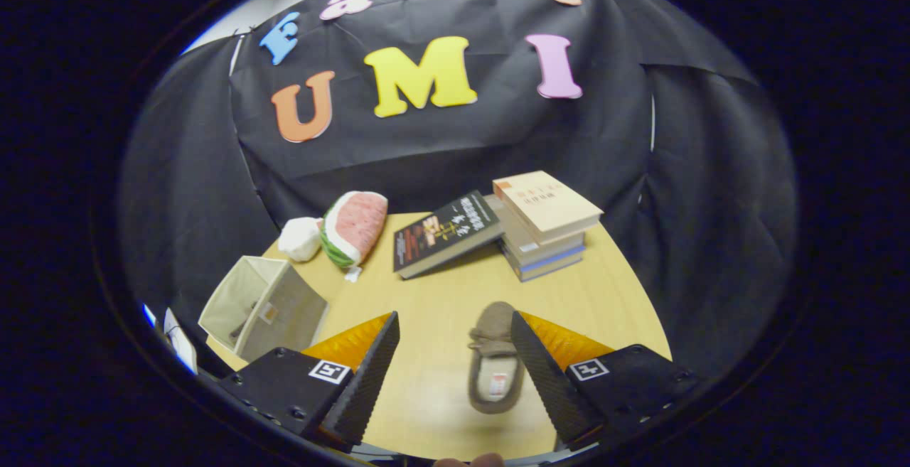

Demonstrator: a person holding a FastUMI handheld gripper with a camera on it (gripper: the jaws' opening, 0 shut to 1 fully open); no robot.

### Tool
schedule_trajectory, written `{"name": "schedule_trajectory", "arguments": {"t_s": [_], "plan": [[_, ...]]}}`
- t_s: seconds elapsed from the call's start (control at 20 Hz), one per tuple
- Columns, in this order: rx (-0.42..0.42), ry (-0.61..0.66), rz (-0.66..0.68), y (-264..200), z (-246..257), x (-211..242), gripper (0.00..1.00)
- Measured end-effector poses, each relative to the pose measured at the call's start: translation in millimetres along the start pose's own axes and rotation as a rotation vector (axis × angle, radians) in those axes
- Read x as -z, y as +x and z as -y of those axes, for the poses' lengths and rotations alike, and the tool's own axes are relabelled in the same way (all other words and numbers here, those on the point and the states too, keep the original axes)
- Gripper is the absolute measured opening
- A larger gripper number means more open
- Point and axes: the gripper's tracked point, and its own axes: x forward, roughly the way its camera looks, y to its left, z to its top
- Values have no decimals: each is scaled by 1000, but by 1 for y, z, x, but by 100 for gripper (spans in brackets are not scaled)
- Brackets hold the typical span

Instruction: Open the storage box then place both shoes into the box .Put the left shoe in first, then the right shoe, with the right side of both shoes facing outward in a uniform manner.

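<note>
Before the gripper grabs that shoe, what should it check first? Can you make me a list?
1. Gripper fingers spread wide: ok.
2. Shoe between the fingers: ok, though it lies close to one finger.
3. Both fingers pressing the shoe: not ok, no squeeze yet.
4. Storage box open: ok, its opening shows, tipped on its side.
5. Left or right shoe: cannot tell.
6. Something dark inside the box, maybe the other shoe: cannot tell.
</note>
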Motion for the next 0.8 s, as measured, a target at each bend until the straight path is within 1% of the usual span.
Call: {"name": "schedule_trajectory", "arguments": {"t_s": [0.25,0.5,0.55,0.7,0.8], "plan": [[14,-15,-198,50,51,73,96],[28,-5,-300,95,58,112,96],[23,7,-310,102,56,114,90],[46,25,-320,120,62,115,72],[39,49,-353,128,60,120,51]]}}
